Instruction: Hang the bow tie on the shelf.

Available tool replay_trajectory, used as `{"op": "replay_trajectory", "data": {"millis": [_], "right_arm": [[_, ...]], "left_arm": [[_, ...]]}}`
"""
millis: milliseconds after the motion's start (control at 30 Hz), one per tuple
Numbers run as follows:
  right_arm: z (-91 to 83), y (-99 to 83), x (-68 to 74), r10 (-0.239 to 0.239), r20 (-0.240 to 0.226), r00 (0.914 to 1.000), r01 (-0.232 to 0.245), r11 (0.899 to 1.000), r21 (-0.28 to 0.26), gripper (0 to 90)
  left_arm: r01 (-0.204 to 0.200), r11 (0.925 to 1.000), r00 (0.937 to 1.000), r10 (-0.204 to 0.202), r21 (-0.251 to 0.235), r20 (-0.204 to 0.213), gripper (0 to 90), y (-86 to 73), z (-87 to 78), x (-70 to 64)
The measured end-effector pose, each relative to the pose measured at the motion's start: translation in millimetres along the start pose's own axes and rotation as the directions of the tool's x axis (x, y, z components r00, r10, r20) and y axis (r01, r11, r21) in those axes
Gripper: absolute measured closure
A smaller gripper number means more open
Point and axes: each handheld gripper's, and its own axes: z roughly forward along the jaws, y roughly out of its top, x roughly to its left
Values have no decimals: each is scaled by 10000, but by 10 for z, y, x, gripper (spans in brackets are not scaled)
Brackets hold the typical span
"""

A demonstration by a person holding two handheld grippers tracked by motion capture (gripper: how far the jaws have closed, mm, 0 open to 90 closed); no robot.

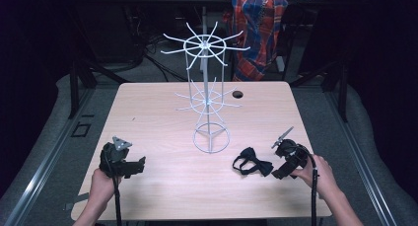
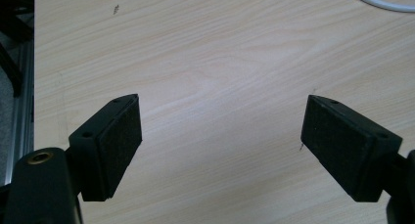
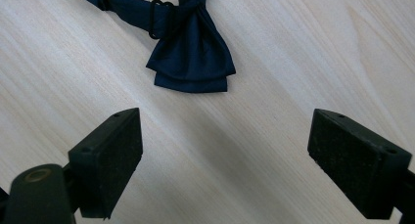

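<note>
A dark navy bow tie (image 1: pixel 254 163) with its strap lies flat on the wooden table (image 1: pixel 162 186), front right of the rack. In the right gripper view the bow tie (image 3: pixel 191 57) sits just beyond the wide-apart jaws. My right gripper (image 1: pixel 280 172) is open beside the tie's right end, held in a hand, with nothing between its pads (image 3: pixel 117 155). A white wire display rack (image 1: pixel 209 95) with two tiers of radiating hooks stands mid-table. My left gripper (image 1: pixel 140 165) rests near the front left, open over bare wood, pads (image 2: pixel 120 136) empty.
The rack's round base ring (image 1: pixel 212 139) sits on the table centre; a piece of it shows as a white arc (image 2: pixel 381 1) in the left gripper view. A cable hole (image 1: pixel 238 94) lies at the back. A plaid cloth (image 1: pixel 259 23) hangs behind the table.
</note>
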Motion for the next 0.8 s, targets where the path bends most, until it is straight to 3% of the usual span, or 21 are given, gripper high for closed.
{"op": "replay_trajectory", "data": {"millis": [800], "right_arm": [[-22,94,45,-270,-75,9996,268,9993,-278,85]], "left_arm": [[5,10000,10000,-5,16,10,156,-2,3,4]]}}
